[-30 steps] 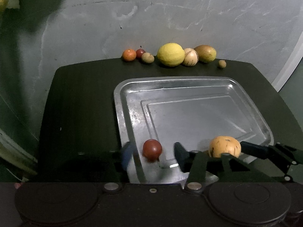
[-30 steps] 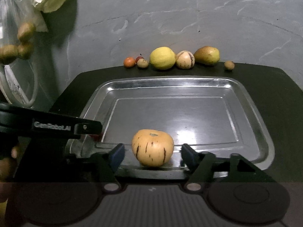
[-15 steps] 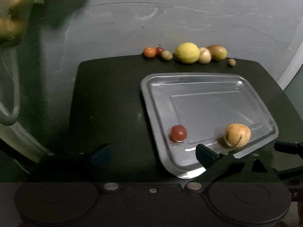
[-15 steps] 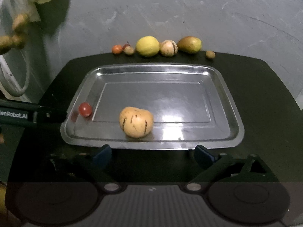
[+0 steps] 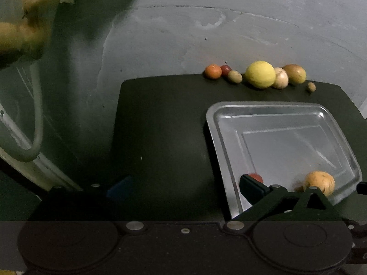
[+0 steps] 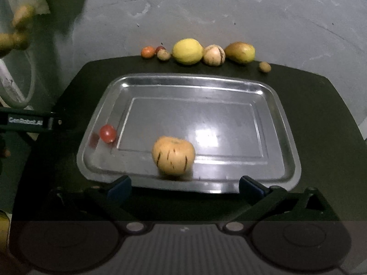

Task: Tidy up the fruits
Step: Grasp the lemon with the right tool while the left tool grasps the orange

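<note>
Tray [image 6: 284, 160] on tabletop [image 6: 321, 105] holds 2 fruits: cherry tomato [image 6: 107, 133] at left rim, striped melon [image 6: 173, 155] near front. Both tools, left tool [image 5: 183, 185] and right tool [image 6: 185, 184], spread, empty. Melon likely firm, smooth, prone to rolling; grip across widest middle.

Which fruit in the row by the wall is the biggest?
The round yellow fruit in the middle of the row. It stands taller and wider than the striped pale fruit and the greenish-brown pear beside it.
</note>
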Available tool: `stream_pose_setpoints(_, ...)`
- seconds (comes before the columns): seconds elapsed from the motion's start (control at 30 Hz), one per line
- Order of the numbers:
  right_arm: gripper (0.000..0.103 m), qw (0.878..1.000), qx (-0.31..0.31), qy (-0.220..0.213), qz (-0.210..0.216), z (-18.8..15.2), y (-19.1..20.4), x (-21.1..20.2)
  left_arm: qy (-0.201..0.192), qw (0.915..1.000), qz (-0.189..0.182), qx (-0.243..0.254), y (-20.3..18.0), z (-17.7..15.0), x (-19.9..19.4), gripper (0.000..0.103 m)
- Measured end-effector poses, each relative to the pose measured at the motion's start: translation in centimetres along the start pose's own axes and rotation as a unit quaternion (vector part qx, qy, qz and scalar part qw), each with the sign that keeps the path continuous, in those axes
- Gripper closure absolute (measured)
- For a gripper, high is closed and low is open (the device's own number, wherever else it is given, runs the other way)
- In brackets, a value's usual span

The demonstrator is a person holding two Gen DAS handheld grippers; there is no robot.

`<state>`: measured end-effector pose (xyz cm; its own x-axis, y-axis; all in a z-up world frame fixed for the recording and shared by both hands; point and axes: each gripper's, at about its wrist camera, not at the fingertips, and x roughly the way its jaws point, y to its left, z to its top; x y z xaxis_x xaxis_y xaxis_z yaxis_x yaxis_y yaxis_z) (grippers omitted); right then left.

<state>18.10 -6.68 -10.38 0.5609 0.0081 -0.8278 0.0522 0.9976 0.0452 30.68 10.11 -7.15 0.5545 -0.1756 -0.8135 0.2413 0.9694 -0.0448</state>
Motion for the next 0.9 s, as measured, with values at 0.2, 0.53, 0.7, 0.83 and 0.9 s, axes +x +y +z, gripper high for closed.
stream_pose_setpoints(0.2,0.000,1.000,-0.007,-0.013,0.010,1.7,-1.0,0.8,-0.014,0.9997,0.013,-0.012,-0.5,2.1,1.1,0.001)
stream_pose_setpoints(0.53,0.000,0.999,-0.014,-0.034,0.024,5.3,-3.3,2.9,-0.032,0.9984,0.040,-0.026,-2.2,6.4,3.4,0.001)
stream_pose_setpoints(0.7,0.000,0.997,-0.019,-0.061,0.031,7.1,-4.5,4.0,-0.042,0.9974,0.049,-0.031,-2.9,8.5,5.2,0.001)
stream_pose_setpoints(0.83,0.000,0.995,-0.031,-0.084,0.035,8.6,-4.9,4.9,-0.049,0.9966,0.058,-0.033,-3.5,10.3,6.9,0.001)
stream_pose_setpoints(0.9,0.000,0.994,-0.041,-0.092,0.036,9.4,-5.0,5.6,-0.051,0.9963,0.061,-0.034,-3.9,11.2,7.7,0.001)
